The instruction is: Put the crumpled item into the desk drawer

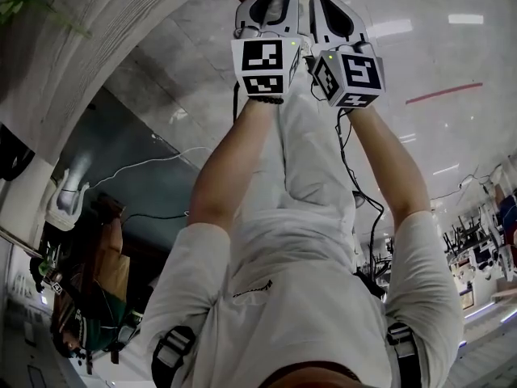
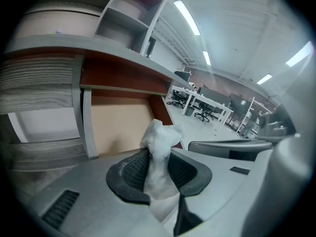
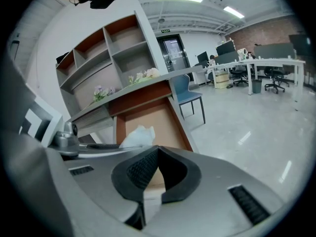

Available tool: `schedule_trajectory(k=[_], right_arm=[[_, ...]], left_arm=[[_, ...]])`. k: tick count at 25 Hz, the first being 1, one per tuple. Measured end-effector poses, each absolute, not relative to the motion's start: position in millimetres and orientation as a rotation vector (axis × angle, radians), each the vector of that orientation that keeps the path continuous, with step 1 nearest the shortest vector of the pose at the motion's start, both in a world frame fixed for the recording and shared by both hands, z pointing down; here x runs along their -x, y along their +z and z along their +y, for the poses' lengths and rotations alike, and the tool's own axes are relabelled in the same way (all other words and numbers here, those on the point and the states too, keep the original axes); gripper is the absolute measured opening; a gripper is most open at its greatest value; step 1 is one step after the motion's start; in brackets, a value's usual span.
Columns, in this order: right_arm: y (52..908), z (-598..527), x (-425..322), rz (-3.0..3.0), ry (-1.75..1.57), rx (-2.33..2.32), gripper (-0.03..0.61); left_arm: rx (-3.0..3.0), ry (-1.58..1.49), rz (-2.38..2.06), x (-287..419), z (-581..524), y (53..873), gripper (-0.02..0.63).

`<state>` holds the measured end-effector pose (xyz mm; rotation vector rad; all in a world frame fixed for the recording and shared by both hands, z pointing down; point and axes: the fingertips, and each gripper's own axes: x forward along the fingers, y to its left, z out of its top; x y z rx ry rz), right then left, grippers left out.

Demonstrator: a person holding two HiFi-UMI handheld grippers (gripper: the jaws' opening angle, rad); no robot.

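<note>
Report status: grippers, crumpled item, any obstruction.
Left gripper shut on crumpled item, facing open drawer. Right gripper shut, empty. Nothing seen in the way.

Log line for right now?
left gripper: shut on crumpled item | right gripper: shut, empty | drawer: open

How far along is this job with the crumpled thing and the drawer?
Done: the desk drawer stands open and the left tongs grip the crumpled white wad. In hand: the wad is held facing the drawer, not yet in it. Left: putting it in and letting go. The right tongs are shut, empty.
</note>
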<state>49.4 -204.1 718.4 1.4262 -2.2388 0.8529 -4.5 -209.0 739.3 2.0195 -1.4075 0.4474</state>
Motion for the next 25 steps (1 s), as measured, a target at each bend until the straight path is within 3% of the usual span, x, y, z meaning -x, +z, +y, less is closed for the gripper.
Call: schedule_trajectory(k=[25], right_arm=[[774,-209,-48,-2.132,0.922,-1.351,-0.002]], left_arm=[[-1.935,0.578,-1.455,11,-208,783,0.103]])
